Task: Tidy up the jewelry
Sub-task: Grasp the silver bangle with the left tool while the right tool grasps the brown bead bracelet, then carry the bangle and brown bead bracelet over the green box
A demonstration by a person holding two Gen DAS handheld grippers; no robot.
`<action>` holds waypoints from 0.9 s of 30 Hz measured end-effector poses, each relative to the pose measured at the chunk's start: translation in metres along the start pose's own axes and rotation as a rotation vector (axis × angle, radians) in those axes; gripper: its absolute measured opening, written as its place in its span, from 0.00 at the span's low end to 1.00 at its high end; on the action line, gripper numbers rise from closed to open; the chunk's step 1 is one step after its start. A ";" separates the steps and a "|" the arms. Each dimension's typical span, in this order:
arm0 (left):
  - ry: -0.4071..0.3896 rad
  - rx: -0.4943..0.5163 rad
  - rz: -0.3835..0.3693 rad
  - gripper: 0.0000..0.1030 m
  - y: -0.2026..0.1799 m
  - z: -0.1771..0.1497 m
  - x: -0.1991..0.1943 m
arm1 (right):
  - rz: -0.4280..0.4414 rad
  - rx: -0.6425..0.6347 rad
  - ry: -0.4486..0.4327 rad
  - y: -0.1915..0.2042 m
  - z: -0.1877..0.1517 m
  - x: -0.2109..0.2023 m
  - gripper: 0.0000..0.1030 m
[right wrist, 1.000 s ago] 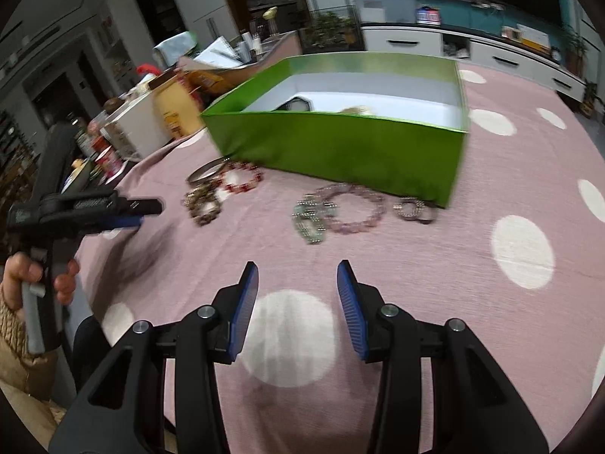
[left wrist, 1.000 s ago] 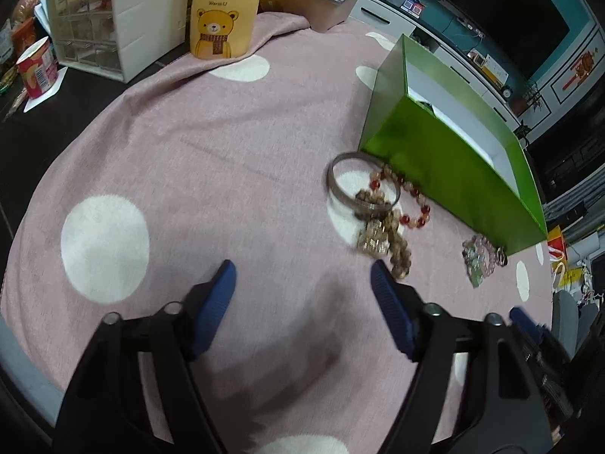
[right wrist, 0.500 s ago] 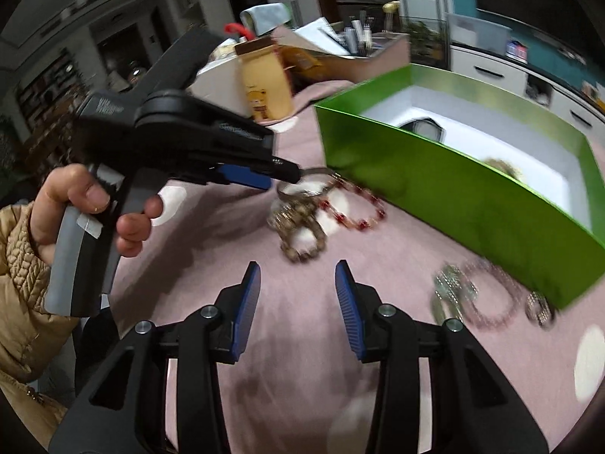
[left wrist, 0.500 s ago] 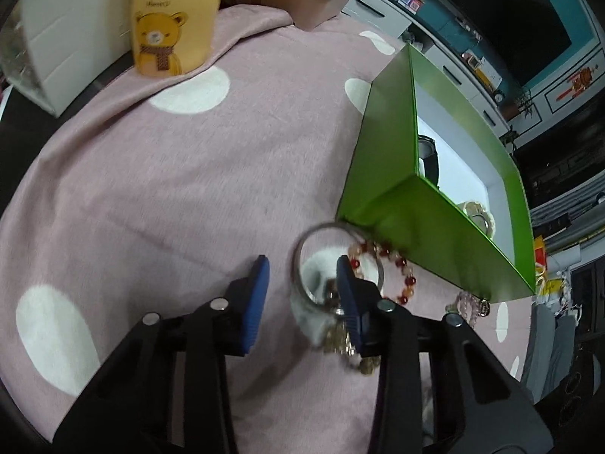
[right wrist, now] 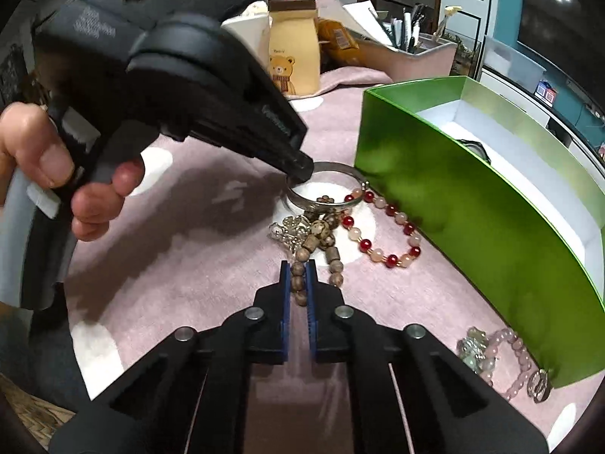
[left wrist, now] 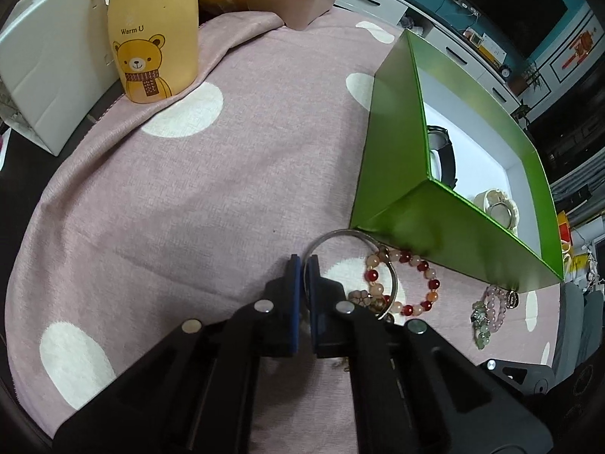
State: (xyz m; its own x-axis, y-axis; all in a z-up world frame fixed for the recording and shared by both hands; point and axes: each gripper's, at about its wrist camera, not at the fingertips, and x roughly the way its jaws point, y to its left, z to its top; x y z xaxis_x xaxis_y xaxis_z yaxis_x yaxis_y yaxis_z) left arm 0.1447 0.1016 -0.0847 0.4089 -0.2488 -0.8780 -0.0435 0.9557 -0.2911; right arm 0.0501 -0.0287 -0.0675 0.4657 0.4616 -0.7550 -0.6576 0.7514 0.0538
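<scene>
- Left wrist view: the left gripper [left wrist: 302,265] sat at lower centre, its jaws just closed & pinching the near rim of a silver bangle [left wrist: 353,232].
- The bangle lay on a pink polka-dot cloth [left wrist: 189,189], overlapping a red & cream bead bracelet [left wrist: 406,283] to its right.
- A green box [left wrist: 397,143] w/ white lining filled the right of frame, its near corner just beside the bangle; a dark watch [left wrist: 442,151] & a cream watch [left wrist: 499,206] lay inside.
- Pale pink & green bead pieces [left wrist: 487,314] lay at lower right, by the box's near wall.
- A yellow bear pouch [left wrist: 151,34] stood upper left.
- Right wrist view: the right gripper [right wrist: 298,270] at lower centre, jaws just closed, nipped a wooden bead strand [right wrist: 302,265] between the blue pads.
- The left gripper [right wrist: 300,168] came in from upper left, held by a hand [right wrist: 56,174], its tip on the bangle [right wrist: 325,189] at frame centre.
- The red bead bracelet [right wrist: 382,227] lay right of centre, next to the green box [right wrist: 453,196].
</scene>
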 end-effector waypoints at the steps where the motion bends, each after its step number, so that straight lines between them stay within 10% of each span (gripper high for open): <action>1: -0.002 -0.003 -0.005 0.03 0.001 -0.002 -0.001 | 0.010 0.028 -0.016 -0.004 -0.001 -0.006 0.07; 9: -0.068 0.026 -0.012 0.03 -0.005 -0.016 -0.031 | 0.080 0.231 -0.166 -0.042 -0.007 -0.066 0.07; 27: -0.244 0.226 0.030 0.03 -0.085 -0.025 -0.099 | -0.111 0.328 -0.405 -0.092 -0.012 -0.177 0.07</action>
State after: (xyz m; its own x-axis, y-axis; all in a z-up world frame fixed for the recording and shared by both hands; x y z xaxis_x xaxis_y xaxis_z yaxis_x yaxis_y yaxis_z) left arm 0.0850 0.0416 0.0179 0.6182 -0.2008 -0.7599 0.1335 0.9796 -0.1502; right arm 0.0214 -0.1850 0.0531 0.7559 0.4675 -0.4584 -0.4022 0.8840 0.2382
